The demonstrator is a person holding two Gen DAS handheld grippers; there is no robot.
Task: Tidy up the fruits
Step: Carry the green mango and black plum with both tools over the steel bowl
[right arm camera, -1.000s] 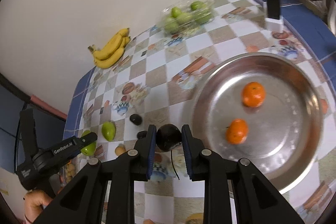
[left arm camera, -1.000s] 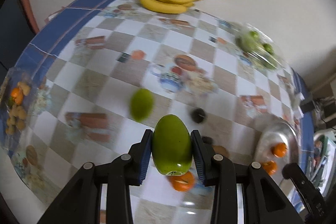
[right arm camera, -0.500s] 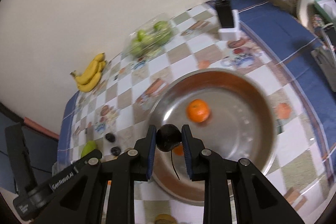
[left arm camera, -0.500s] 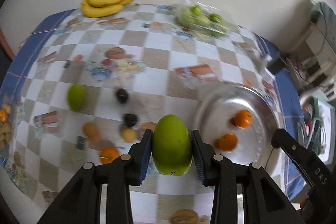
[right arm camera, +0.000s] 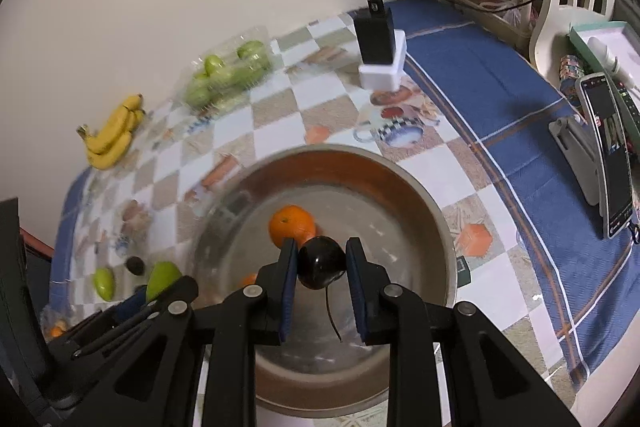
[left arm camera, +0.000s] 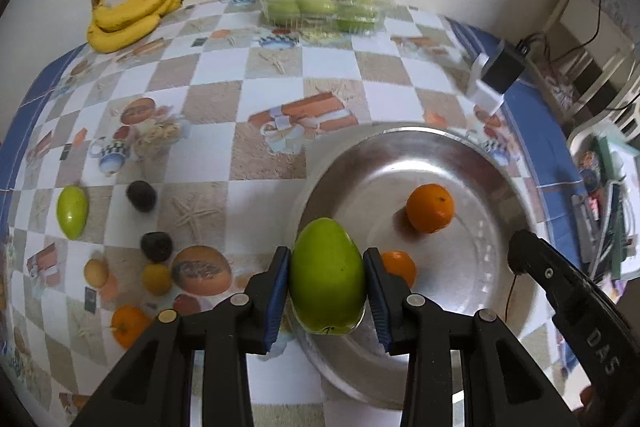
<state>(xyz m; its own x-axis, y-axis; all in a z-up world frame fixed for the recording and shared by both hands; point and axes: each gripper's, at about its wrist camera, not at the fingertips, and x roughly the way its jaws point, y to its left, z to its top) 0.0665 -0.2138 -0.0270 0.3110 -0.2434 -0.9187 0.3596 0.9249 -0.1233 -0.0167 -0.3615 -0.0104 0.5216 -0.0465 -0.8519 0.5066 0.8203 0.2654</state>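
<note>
My left gripper (left arm camera: 326,281) is shut on a large green mango (left arm camera: 327,277), held over the left rim of the metal bowl (left arm camera: 492,171). Two oranges lie in the bowl, one (left arm camera: 430,207) near its middle and one (left arm camera: 398,267) half hidden behind the gripper's right finger. My right gripper (right arm camera: 322,263) is shut on a dark round fruit (right arm camera: 321,262) above the bowl (right arm camera: 424,195), close to an orange (right arm camera: 291,225). The left gripper with the mango (right arm camera: 162,277) shows at the lower left of the right wrist view.
On the checkered tablecloth lie a green mango (left arm camera: 72,211), two dark fruits (left arm camera: 141,195) (left arm camera: 157,246), small yellow fruits (left arm camera: 157,279) and an orange (left arm camera: 129,325). Bananas (left arm camera: 132,15) and a clear box of green fruit (left arm camera: 324,5) sit by the wall. A charger block (right arm camera: 380,55) and a phone on a stand (right arm camera: 610,155) are at the right.
Both grippers have swung right across the table to the metal bowl, each still holding its fruit. The left one now hangs at the bowl's rim, the right one over its inside.
</note>
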